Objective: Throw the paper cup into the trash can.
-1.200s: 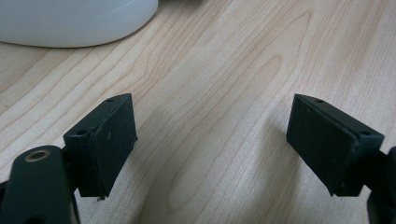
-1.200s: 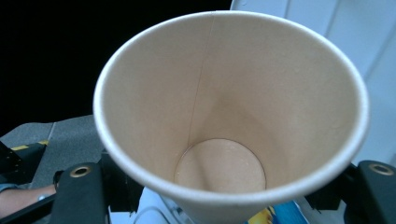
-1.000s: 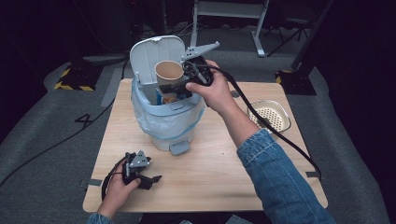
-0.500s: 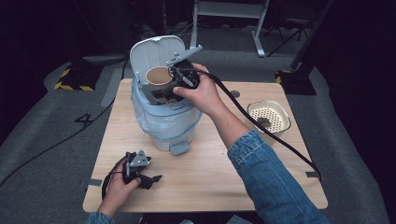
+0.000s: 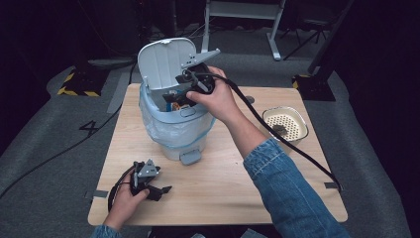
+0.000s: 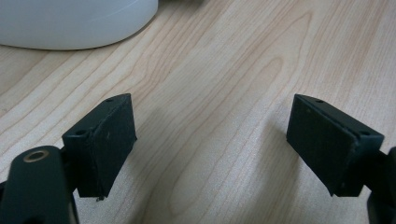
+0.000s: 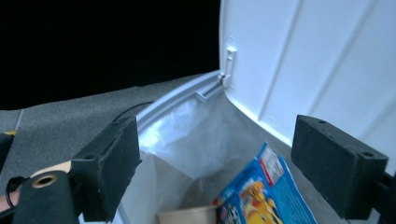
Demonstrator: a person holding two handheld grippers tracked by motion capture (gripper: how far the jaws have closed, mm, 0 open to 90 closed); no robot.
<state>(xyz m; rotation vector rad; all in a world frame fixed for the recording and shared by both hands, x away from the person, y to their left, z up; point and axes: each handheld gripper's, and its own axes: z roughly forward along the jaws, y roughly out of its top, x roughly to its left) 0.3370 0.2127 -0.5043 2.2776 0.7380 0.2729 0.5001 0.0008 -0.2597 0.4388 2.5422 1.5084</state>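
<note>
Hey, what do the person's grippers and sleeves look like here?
Each hand carries a black two-jaw gripper: left gripper, right gripper. The jaws end in blocky black pads with small screw holes. A grey three-cornered plate tops each, and a black cable trails off. The right arm wears a blue denim sleeve.

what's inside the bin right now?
Inside the bin: a clear liner, a blue printed packet and the rim of a tan paper cup. Anything deeper is covered by them.

1. The paper cup (image 7: 189, 215) in the bin is cut off by the right gripper view's bottom edge.
2. The blue packet (image 7: 261, 196) runs off that edge too; its print is unreadable.
3. The strainer's (image 5: 285, 123) contents are too small to tell.
</note>
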